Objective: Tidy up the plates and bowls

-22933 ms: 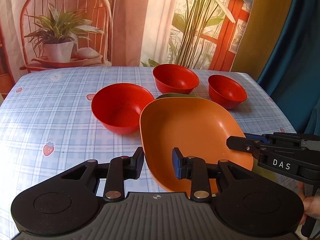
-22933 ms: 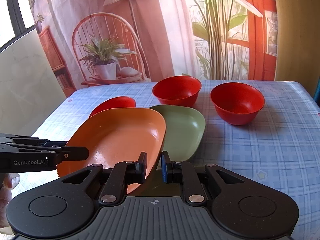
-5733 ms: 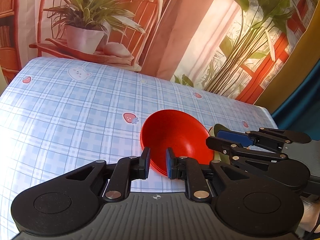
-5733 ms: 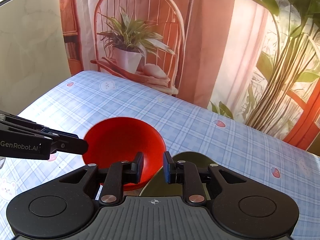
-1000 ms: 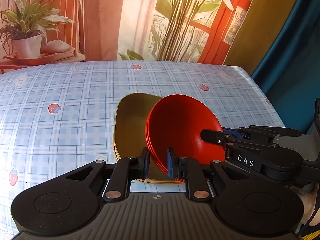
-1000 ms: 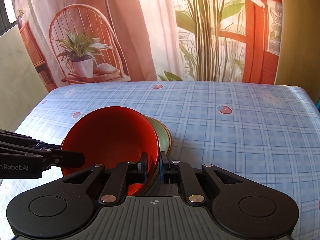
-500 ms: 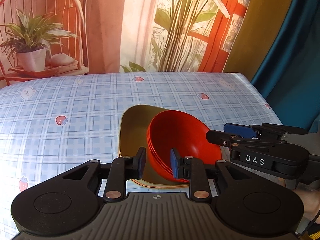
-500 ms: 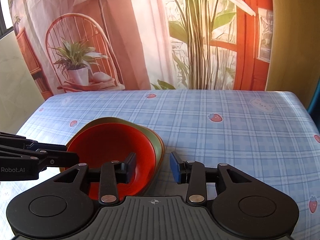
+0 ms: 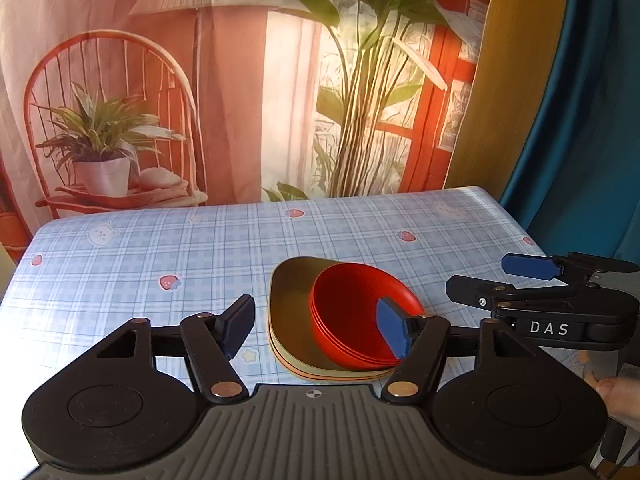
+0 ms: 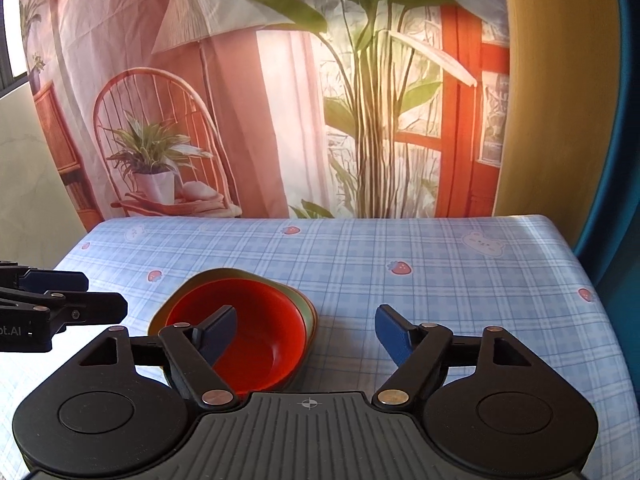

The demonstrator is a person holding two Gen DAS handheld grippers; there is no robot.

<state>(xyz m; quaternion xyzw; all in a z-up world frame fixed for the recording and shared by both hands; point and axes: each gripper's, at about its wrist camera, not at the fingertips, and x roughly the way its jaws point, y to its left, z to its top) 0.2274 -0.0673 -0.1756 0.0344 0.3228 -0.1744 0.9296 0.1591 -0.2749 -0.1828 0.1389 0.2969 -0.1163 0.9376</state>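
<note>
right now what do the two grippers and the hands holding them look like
Both the left gripper and the right gripper are black, with a ribbed grey base, two round discs, silver pivot screws and blue finger pads. The right one bears white "DAS" lettering, the left one a partly cut-off "ot.AI". Bare fingertips show at one edge; no sleeves or cables visible.

White lettering "DAS" marks the right claw [image 9: 532, 284]; the cut-off letters "ot.AI" show on the left claw [image 10: 64, 296].
</note>
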